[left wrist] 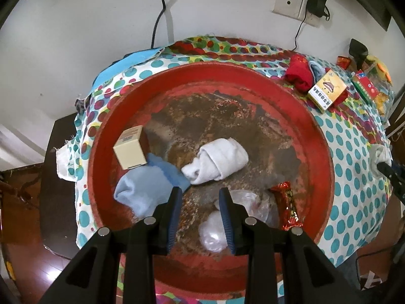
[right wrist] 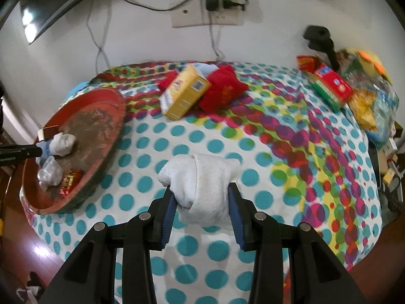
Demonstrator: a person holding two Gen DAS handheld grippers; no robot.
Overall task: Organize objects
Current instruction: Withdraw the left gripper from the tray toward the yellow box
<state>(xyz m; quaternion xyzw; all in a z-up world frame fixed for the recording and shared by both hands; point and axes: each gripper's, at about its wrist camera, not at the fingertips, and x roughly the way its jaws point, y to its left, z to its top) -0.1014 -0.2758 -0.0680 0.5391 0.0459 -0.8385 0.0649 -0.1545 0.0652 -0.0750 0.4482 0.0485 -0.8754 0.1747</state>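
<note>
Table: polka-dot cloth (right wrist: 202,136) covering it.
Left gripper (left wrist: 201,197): tilting steeply over red tray (left wrist: 321,136), jaws part-open, gripping nothing.
Right gripper (right wrist: 201,195): angling down, clamping rolled white sock (right wrist: 202,177).

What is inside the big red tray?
The red tray holds a rolled white sock, a light blue sock, a cream box, a red candy wrapper and crumpled clear plastic. The left gripper's fingers hide part of the tray's floor.

Two handheld grippers, both angled steeply downward.
Left gripper (left wrist: 200,195) jaws stand slightly apart, holding nothing; right gripper (right wrist: 201,196) clamps a rolled white sock (right wrist: 200,177).
</note>
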